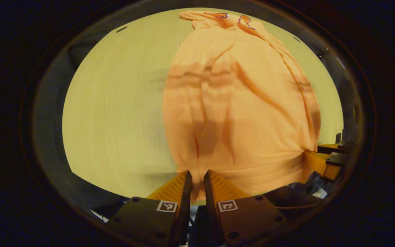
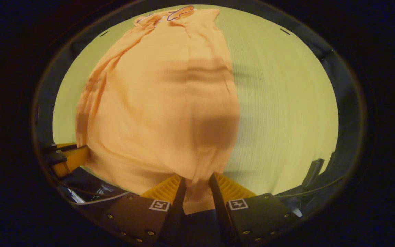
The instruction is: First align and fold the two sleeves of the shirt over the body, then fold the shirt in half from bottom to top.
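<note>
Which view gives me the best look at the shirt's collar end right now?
The left gripper view: the collar of the shirt lies at the far end on the table, its dark trim sharp. The right gripper view shows the collar too, but softer and squeezed against the edge.

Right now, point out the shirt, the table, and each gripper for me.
shirt (image 1: 238, 113): left gripper view, mid body.
table (image 1: 115, 120): left gripper view, bare top beside shirt.
left gripper (image 1: 198, 183): left gripper view, between fingertips.
right gripper (image 2: 196, 187): right gripper view, between fingertips.

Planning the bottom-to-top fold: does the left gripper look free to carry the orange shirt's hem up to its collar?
Probably yes: the left gripper pinches the orange shirt at its hem, and nothing lies between there and the collar.
</note>
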Tool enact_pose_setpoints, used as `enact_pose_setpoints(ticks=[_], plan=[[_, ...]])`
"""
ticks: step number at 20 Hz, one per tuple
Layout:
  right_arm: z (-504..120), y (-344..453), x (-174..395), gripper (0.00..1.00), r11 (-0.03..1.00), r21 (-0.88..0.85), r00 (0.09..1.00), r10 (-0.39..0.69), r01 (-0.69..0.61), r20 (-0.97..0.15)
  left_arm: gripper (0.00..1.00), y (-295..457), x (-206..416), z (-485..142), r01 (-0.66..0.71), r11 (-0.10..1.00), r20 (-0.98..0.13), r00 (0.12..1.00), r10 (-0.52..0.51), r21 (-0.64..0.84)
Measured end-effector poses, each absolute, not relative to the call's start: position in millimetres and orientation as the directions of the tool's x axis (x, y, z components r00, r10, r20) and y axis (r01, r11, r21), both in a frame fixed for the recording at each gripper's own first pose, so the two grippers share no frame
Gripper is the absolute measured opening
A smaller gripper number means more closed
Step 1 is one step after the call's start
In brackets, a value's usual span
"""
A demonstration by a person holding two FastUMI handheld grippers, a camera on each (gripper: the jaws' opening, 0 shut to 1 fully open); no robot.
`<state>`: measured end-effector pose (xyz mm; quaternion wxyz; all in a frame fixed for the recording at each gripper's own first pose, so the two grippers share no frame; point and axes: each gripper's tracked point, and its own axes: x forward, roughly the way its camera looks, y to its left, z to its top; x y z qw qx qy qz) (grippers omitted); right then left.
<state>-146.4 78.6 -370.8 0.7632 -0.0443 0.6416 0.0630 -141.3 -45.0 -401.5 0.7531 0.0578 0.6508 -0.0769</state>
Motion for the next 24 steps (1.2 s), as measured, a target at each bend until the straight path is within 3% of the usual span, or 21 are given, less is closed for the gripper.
enact_pose_setpoints(ticks=[1, 2, 3, 5, 13, 24], plan=[[-369.0, 80.6, -146.5, 0.47, 0.990, 0.031, 0.181, 0.056, -0.139, -0.982, 0.21, -45.4, -142.8, -401.9, 0.177, 0.984, -0.990, 0.135, -0.032, -0.008], [-370.6, 82.4, -142.5, 0.29, 0.993, 0.037, 0.178, 0.056, -0.110, -0.982, 0.13, -44.7, -141.7, -400.1, 0.184, 0.983, -0.989, 0.142, -0.033, -0.006], [-370.5, 82.9, -143.6, 0.12, 0.993, 0.043, 0.175, 0.062, -0.109, -0.983, 0.13, -44.8, -143.7, -401.0, 0.178, 0.984, -0.988, 0.149, -0.033, -0.006], [-367.0, 82.4, -144.4, 0.04, 0.992, 0.044, 0.177, 0.064, -0.115, -0.982, 0.07, -45.0, -143.1, -400.9, 0.185, 0.983, -0.988, 0.150, -0.036, -0.008], [-362.8, 83.4, -141.4, 0.04, 0.991, 0.039, 0.186, 0.062, -0.128, -0.981, 0.07, -42.6, -141.2, -396.3, 0.156, 0.987, -0.986, 0.158, -0.053, -0.029], [-276.5, 94.0, -35.3, 0.04, 0.991, 0.068, 0.391, 0.109, -0.117, -0.914, 0.07, -46.4, -35.8, -323.7, 0.140, 0.990, -0.942, 0.326, -0.079, -0.035]])
